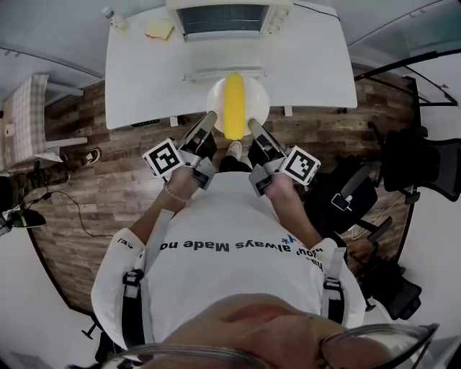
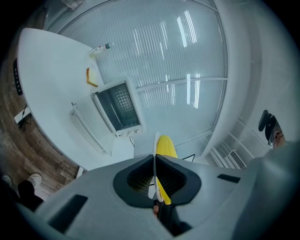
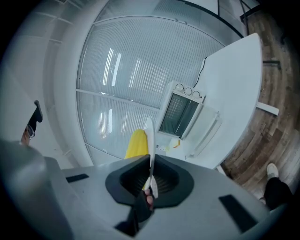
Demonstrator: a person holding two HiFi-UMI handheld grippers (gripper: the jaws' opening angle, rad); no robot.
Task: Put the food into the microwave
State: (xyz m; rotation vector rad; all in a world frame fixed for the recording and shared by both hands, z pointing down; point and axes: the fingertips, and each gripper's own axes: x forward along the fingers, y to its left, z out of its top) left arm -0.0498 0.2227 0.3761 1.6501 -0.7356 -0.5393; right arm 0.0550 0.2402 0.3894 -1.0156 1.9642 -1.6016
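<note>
L tongs [image 1: 207,122] + R tongs [image 1: 254,128] each clamped on opposite rims of plate [image 1: 216,97] at bench [image 1: 310,65] near edge, yellow food [image 1: 233,112] on it, long axis aimed at microwave [image 1: 223,18] dead ahead, both hands equally near.

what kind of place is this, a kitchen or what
Probably an office or lab room staged as a kitchen corner: a microwave on a plain white table, black office chairs on wood floor, and ribbed glass partition walls behind.
</note>
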